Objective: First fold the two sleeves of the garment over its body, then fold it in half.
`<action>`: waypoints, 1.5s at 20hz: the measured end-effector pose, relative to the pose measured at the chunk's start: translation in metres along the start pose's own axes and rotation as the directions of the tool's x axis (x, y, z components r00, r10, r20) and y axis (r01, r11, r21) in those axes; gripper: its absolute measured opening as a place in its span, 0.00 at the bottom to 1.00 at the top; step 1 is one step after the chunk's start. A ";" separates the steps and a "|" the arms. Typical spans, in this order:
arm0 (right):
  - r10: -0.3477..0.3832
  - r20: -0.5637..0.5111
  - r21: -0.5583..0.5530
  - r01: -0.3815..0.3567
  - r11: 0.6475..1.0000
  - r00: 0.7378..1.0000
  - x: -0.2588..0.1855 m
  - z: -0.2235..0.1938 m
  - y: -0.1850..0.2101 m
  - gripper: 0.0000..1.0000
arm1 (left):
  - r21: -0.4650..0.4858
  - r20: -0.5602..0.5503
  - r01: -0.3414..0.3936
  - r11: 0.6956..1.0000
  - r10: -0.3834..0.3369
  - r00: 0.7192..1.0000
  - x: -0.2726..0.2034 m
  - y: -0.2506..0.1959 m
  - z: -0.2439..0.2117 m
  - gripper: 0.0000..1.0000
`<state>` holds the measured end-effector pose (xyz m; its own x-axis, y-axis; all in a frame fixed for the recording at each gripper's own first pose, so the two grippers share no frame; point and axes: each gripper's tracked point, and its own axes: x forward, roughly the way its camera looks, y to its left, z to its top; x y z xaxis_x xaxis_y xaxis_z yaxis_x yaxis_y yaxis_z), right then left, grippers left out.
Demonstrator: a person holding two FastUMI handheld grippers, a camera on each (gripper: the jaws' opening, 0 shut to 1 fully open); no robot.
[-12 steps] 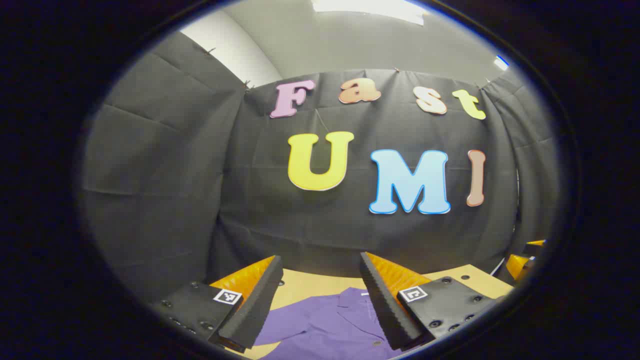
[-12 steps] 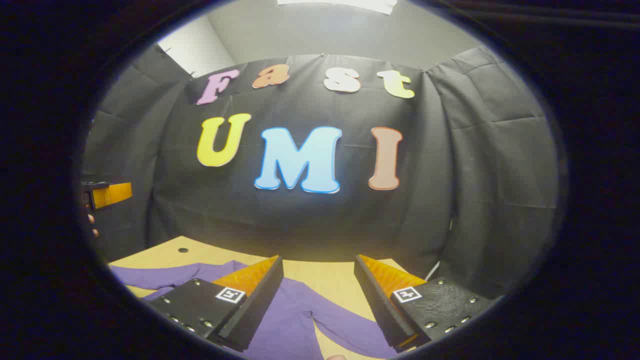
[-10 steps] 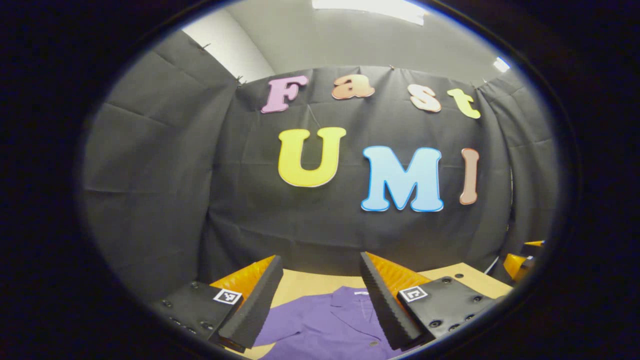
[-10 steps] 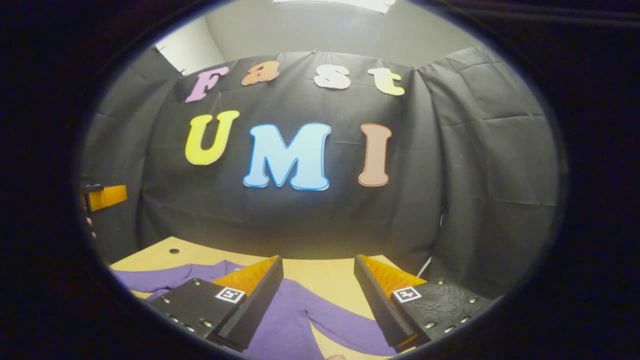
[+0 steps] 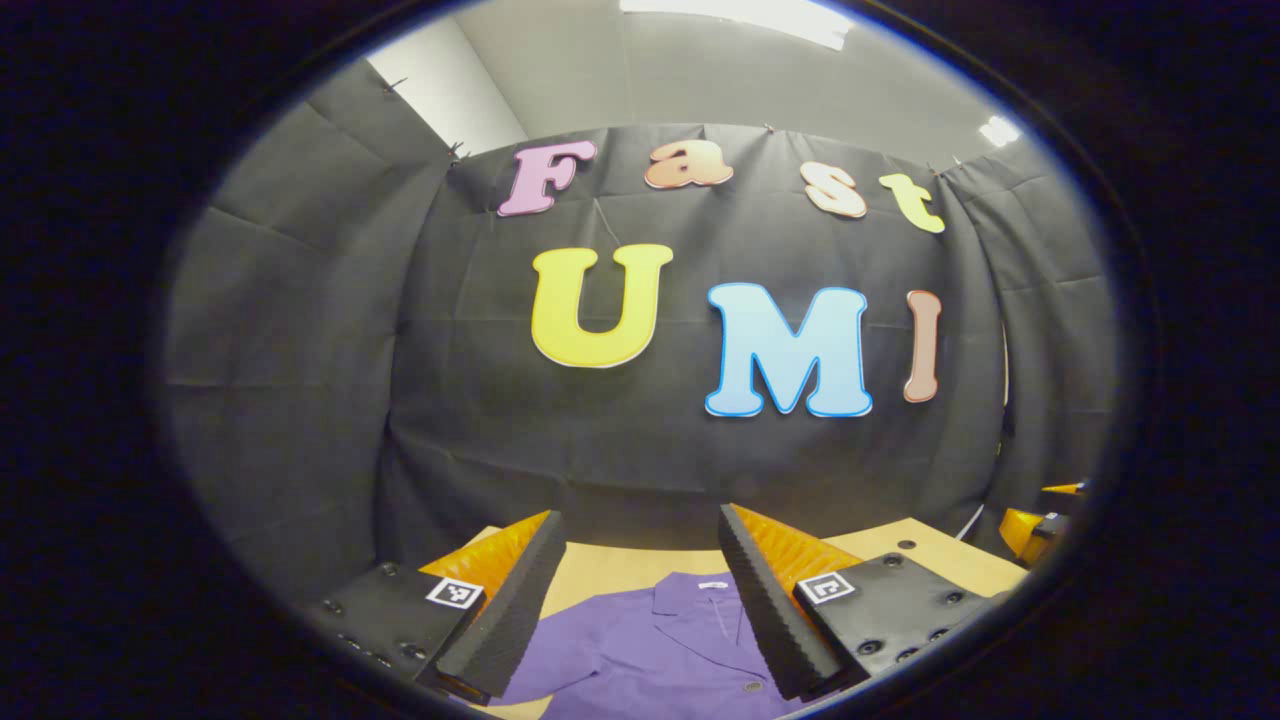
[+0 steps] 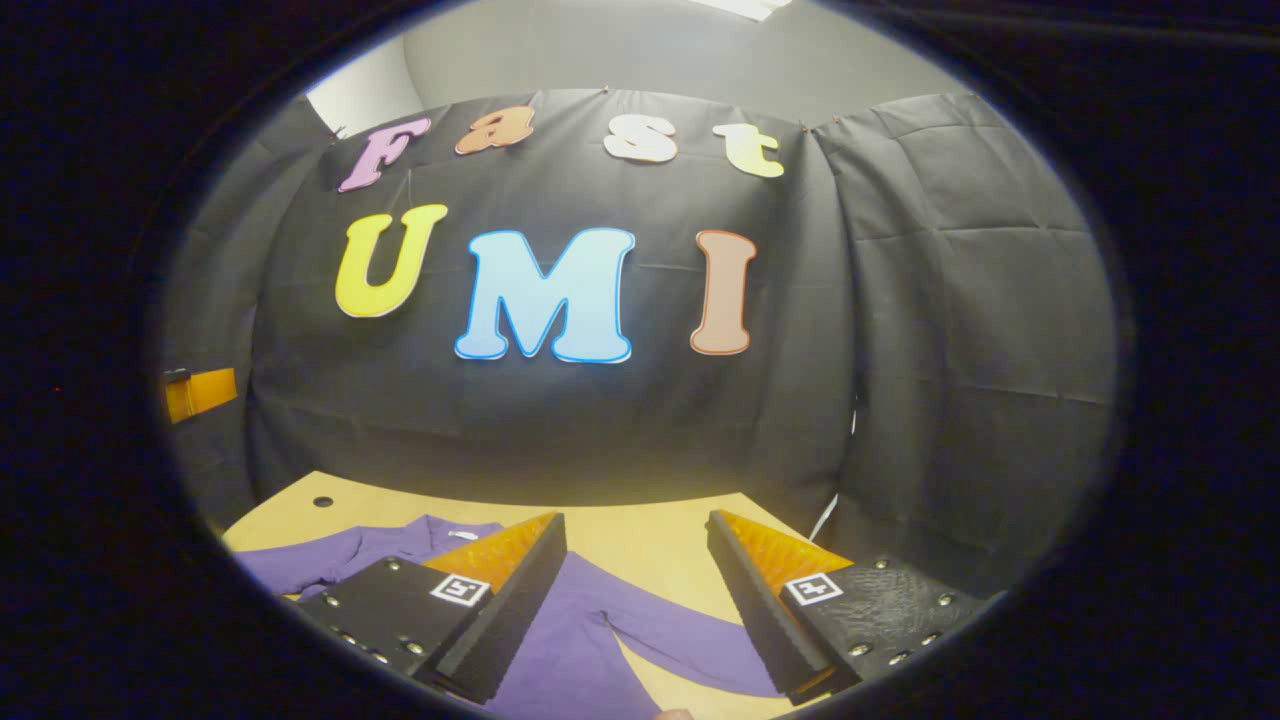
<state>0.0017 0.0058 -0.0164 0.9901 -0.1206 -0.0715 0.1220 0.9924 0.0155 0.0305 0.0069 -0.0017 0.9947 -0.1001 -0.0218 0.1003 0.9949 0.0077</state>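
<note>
Garment (image 5: pixel 650 650) lies flat on the surface (image 5: pixel 620 565), booth wall behind it. Left gripper view: left gripper (image 5: pixel 640 590) sits above the garment's collar end, collar (image 5: pixel 700 600) between the fingers, jaws spread, nothing between them touching. Right gripper (image 5: pixel 1035 525) at far right edge, beyond the surface's right corner. Right gripper view: right gripper (image 6: pixel 635 590) over a sleeve (image 6: pixel 680 640) that runs rightward across the surface; garment body extends left. Left gripper (image 6: pixel 200 392) at far left edge.
</note>
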 end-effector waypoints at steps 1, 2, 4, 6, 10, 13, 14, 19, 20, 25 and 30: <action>-0.001 -0.010 0.002 0.001 1.000 1.000 0.001 -0.002 -0.001 0.92 | 0.003 -0.002 -0.007 1.000 0.007 1.000 -0.002 0.003 -0.001 0.98; -0.002 -0.019 0.007 0.002 1.000 1.000 -0.001 -0.006 -0.002 0.92 | 0.002 -0.004 -0.015 1.000 0.015 1.000 -0.004 0.005 -0.001 0.98; -0.014 -0.031 0.021 0.015 1.000 0.999 -0.003 -0.010 -0.010 0.92 | -0.005 -0.006 -0.030 1.000 0.030 1.000 -0.013 0.010 0.000 0.98; -0.046 -0.049 0.030 0.047 0.998 0.998 -0.003 -0.020 -0.024 0.92 | -0.001 -0.002 -0.042 0.999 0.042 0.999 -0.021 0.012 0.003 0.98; -0.135 -0.133 0.008 0.138 0.990 0.982 -0.004 -0.058 -0.066 0.92 | 0.006 0.021 -0.053 0.999 0.053 0.998 -0.030 0.011 0.011 0.98; -0.199 -0.206 -0.007 0.202 0.979 0.958 -0.006 -0.088 -0.100 0.92 | -0.015 0.014 -0.058 0.998 0.058 0.998 -0.035 0.004 0.009 0.98; -0.218 -0.230 -0.010 0.222 0.975 0.948 -0.006 -0.098 -0.112 0.92 | -0.020 0.016 -0.063 0.998 0.063 0.998 -0.036 0.004 0.010 0.98; -0.248 -0.372 -0.025 0.258 0.966 0.894 -0.008 -0.158 -0.151 0.92 | -0.011 -0.003 -0.134 0.991 0.134 0.991 -0.037 0.003 0.004 0.98; -0.243 -0.400 -0.025 0.254 0.967 0.884 -0.006 -0.170 -0.155 0.92 | -0.003 -0.001 -0.154 0.988 0.154 0.988 -0.038 0.003 0.005 0.98; -0.196 -0.534 0.041 0.257 0.966 0.822 0.000 -0.237 -0.173 0.92 | 0.024 -0.002 -0.218 0.976 0.218 0.976 -0.044 -0.011 0.009 0.98; -0.253 -0.620 0.059 0.366 0.929 0.743 0.001 -0.276 -0.203 0.92 | -0.021 -0.014 -0.206 0.978 0.206 0.979 -0.040 -0.027 0.004 0.98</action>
<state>-0.0413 -0.1888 -0.2953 0.6616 -0.3262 -0.6752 0.4800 0.8760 0.0472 -0.0115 -0.0164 0.0027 0.9937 0.1068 -0.0339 -0.1072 0.9942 -0.0091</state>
